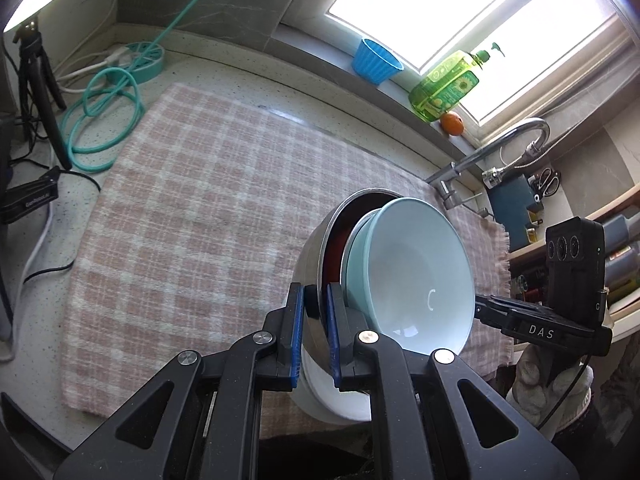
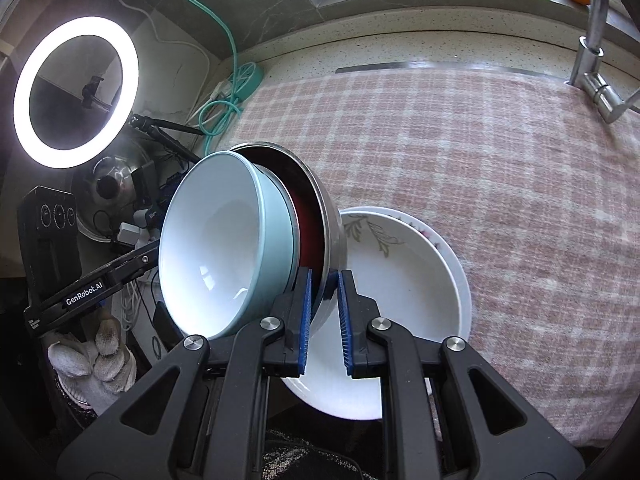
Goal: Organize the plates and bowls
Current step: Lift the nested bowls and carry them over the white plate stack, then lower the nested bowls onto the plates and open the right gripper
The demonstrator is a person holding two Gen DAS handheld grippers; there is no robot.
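Both jaws clamp the steel bowl [image 1: 316,264] rim (pale-blue bowl [image 2: 216,252] nested inside), opposite sides.

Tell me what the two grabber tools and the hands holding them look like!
Each tool is black, with hollow triangle-shaped arms, shiny round silver rivets and ridged blue pads. The left tool has white GenRobot.AI lettering on its side, and the right tool reads DAS. A boxy black camera block with three round lenses sits on top of each, with a thin black cable trailing off. Both hands wear fuzzy whitish-grey knit gloves.

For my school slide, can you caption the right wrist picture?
Right gripper jaws pinch a steel bowl's rim, blue bowl nested inside, above white plates.
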